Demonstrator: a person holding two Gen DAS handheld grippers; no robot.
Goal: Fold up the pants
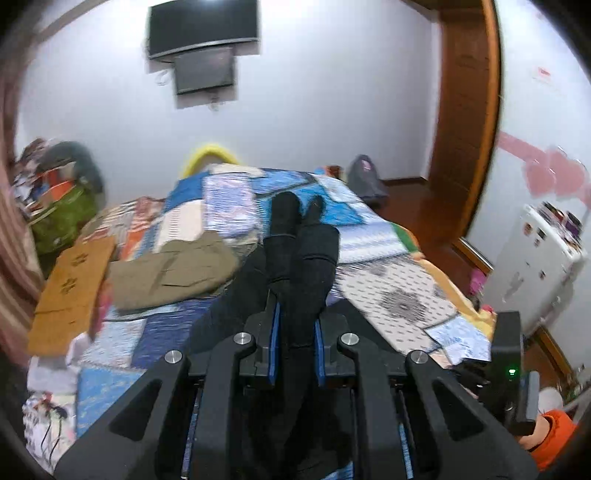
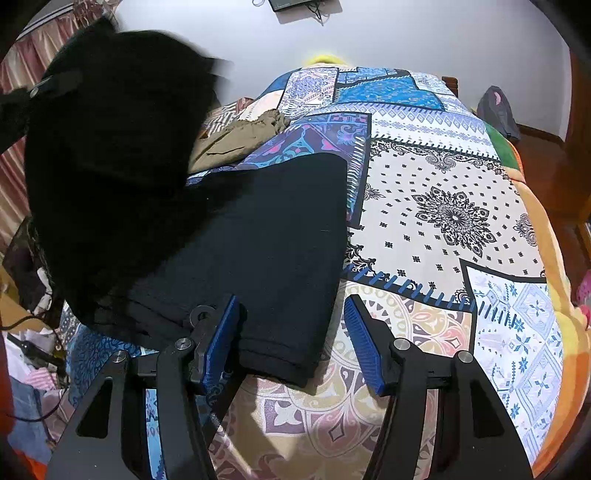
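My left gripper (image 1: 295,317) pinches a bunched fold of the black pants (image 1: 295,258) between its blue pads (image 1: 274,332); the cloth rises past the fingertips and also hangs below them, so this part of the garment is lifted clear of the bed. In the right wrist view, the same raised cloth appears as a large, blurred dark mass at upper left, above the rest of the pants (image 2: 266,240).

That remaining part lies flat on the patchwork bedspread (image 2: 443,206), its near hem toward my right gripper (image 2: 291,314). The right gripper's fingers are spread apart. Its left pad (image 2: 218,343) rests at or on the near hem of the flat cloth; its right pad (image 2: 365,350) stands over bare bedspread, just beside the cloth's right edge. I cannot tell whether the left pad presses the fabric.

Farther up the bed, a folded olive-brown garment (image 1: 173,273) lies left of the black pants. Beside it, at the bed's left edge, is a tan mat with paw prints (image 1: 70,291). A dark screen (image 1: 203,29) hangs on the white wall beyond the bed, and a wooden door frame (image 1: 469,122) stands at right.
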